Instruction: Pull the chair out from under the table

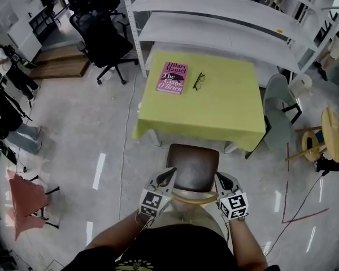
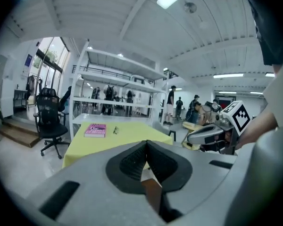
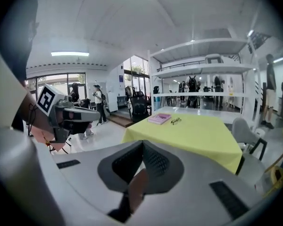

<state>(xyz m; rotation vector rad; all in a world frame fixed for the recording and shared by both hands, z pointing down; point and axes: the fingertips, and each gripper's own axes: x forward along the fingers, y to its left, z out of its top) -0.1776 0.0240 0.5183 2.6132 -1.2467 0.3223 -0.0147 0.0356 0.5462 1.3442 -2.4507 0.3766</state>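
— Left forearm (image 1: 116, 237) and right forearm (image 1: 250, 246), nearest the lens: what pose?
— Both reach forward side by side, with each tool aimed slightly below level. Left tool (image 1: 170, 174): pads clenched tip to tip, nothing grasped. Right tool (image 1: 220, 178): likewise clenched and empty.
— Where is the chair, and what are the counts?
— One chair (image 1: 193, 164), flanked by the two tools in the head view, stands with its brown seat clear of the near edge of the yellow tabletop (image 1: 214, 117). On that tabletop lie one pink book (image 1: 172, 77) and, to its right, one pair of glasses (image 1: 198, 81).
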